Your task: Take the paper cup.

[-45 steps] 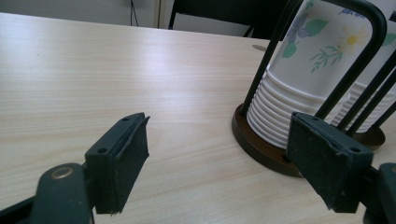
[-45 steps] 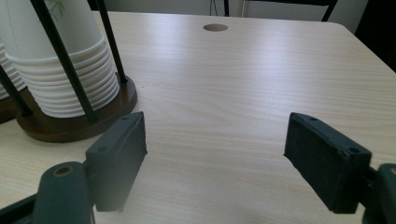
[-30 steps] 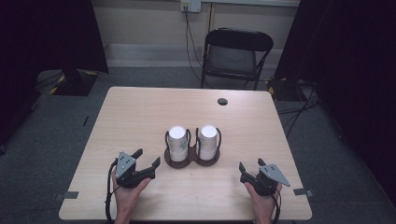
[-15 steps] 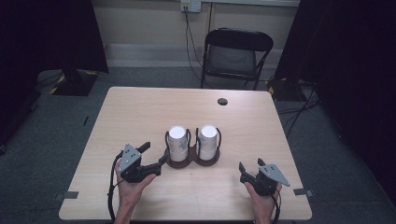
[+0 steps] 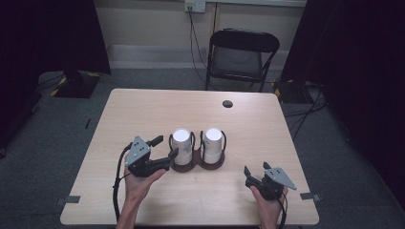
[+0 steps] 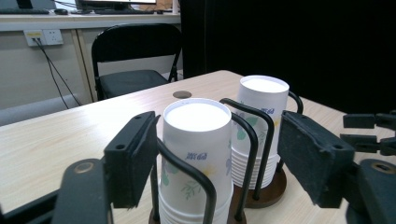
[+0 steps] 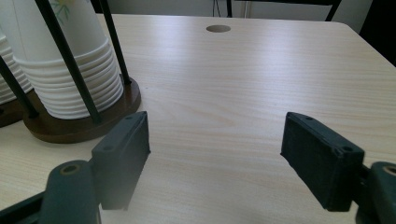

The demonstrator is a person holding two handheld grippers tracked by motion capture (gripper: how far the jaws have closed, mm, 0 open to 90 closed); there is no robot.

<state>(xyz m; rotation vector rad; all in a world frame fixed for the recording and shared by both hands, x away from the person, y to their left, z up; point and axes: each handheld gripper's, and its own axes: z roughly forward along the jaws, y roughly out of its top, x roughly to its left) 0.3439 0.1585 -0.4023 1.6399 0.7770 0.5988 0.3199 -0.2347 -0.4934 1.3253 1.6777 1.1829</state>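
- Now the left gripper (image 6: pixel 212 158) has just been closing, with the top paper cup (image 6: pixel 198 140) between its jaws but not squeezed.
- Pinch softly, lift straight up.
- The right gripper (image 7: pixel 215 154) rests open.

Right gripper (image 7: pixel 215 158): fingers (image 7: pixel 122 156) stood wide apart, nothing between them
Paper cup stack (image 7: pixel 60 65): upper left, inside black wire holder (image 7: pixel 70 58)
Base (image 7: pixel 86 121): brown, round, resting on tabletop (image 7: pixel 252 79)
Hole (image 7: pixel 218 28): far edge
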